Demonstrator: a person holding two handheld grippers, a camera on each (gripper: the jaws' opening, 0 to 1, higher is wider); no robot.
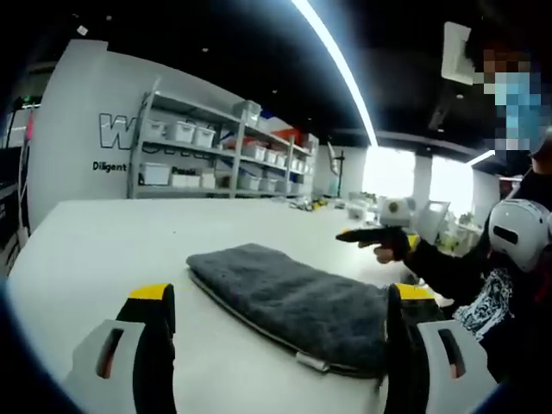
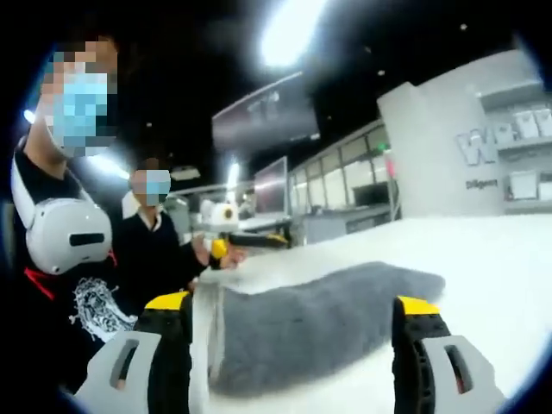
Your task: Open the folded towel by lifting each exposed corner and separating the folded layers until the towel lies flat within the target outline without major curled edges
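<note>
A dark grey folded towel (image 1: 285, 302) lies on the white table (image 1: 86, 250), long and narrow, with a small white tag at its near end. In the left gripper view my left gripper (image 1: 281, 293) stands open just above the table, its yellow-tipped jaws framing the towel without touching it. The right gripper view shows the same towel (image 2: 319, 323) close up. There my right gripper (image 2: 293, 304) is open too, jaws wide on either side of the towel with nothing held.
A hand in a dark sleeve holds another black and yellow gripper (image 1: 379, 237) over the table beyond the towel. Two people (image 2: 60, 250) stand at the table's edge. Shelves with white bins (image 1: 216, 155) line the far wall. Bare tabletop (image 2: 483, 259) surrounds the towel.
</note>
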